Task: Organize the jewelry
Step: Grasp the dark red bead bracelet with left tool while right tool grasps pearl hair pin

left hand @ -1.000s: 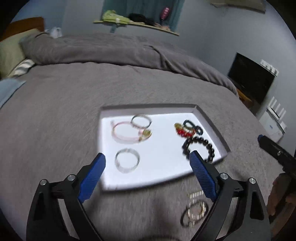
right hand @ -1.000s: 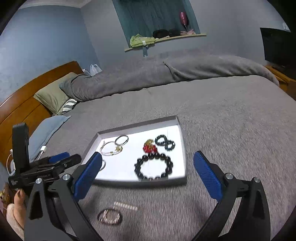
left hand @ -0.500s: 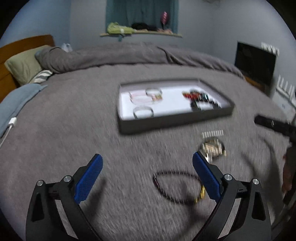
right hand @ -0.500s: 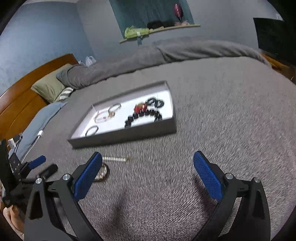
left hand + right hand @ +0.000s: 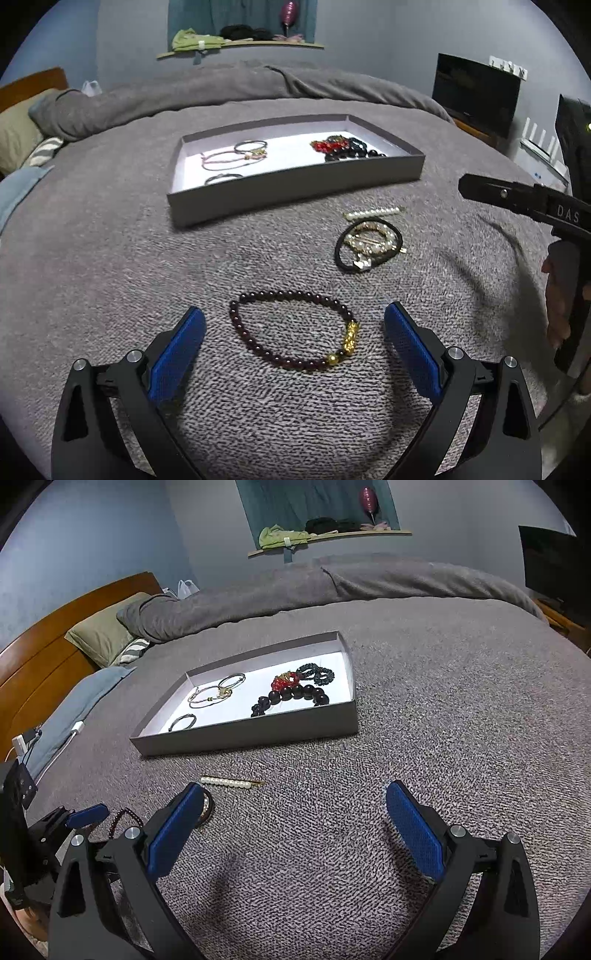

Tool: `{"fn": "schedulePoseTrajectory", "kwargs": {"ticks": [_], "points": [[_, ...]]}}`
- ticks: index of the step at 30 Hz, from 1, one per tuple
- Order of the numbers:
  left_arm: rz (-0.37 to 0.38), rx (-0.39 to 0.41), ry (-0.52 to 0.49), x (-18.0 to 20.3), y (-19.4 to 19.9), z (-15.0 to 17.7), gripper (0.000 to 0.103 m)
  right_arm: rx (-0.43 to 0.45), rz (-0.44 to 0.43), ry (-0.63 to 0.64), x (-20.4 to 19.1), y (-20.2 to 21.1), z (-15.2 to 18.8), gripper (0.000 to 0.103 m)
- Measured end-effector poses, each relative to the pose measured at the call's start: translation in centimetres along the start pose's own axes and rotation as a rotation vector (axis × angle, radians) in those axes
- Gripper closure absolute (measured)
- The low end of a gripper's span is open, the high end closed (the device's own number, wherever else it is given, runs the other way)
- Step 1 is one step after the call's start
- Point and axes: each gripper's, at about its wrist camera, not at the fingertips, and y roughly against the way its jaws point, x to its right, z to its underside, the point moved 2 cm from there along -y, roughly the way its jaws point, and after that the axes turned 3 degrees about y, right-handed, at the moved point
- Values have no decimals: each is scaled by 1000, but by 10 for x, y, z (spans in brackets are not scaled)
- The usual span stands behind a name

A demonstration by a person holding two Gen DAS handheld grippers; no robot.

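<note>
A dark red bead bracelet (image 5: 255, 341) with gold charms lies on the grey bedspread, right between the fingers of my open left gripper (image 5: 293, 334). Beyond it lie a black hair tie with pearl and gold pieces (image 5: 369, 243) and a pearl hair clip (image 5: 371, 213). The grey tray (image 5: 295, 182) holds thin bangles on its left and beaded bracelets on its right. In the right wrist view my right gripper (image 5: 293, 825) is open over bare bedspread. The pearl hair clip (image 5: 231, 781) lies ahead of it, before the tray (image 5: 251, 733); its left finger partly hides the hair tie.
A rolled grey duvet (image 5: 295, 590) and pillows (image 5: 103, 635) lie at the bed's far end by a wooden headboard (image 5: 44, 657). A charger and cable (image 5: 48, 746) rest at the bed's left edge. A dark screen (image 5: 476, 92) stands to the right.
Both grippers have pulled back from above the tray and dropped low to the bedspread. The dark red bracelet has come into the left view, between the left fingers.
</note>
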Motion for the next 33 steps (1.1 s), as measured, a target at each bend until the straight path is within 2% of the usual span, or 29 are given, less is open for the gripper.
{"fn": "schedulePoseTrajectory", "kwargs": {"ticks": [10,16,20,21,22,23,27,33], "points": [[21,-15,4,-4,-3,1,6,-12,1,1,0,-3,2,5],[32,60,51,-13,20,-7,8,-13,3,4,1,-3,3,5],[19,53,69,-22,23,-8,12,-17,3,20,-3,-5,3,5],[20,47,76,-24,23,-7,22,-16,4,25,-3,-5,3,5],[22,37,80,-26,22,-7,37,-15,6,27,-4,-5,3,5],[30,14,86,-28,19,-6,43,-12,10,27,-3,-6,3,5],[33,-30,82,-29,12,-3,57,-20,13,38,-4,-10,4,9],[29,-77,82,-31,1,1,74,-62,1,95,-16,-21,10,41]]}}
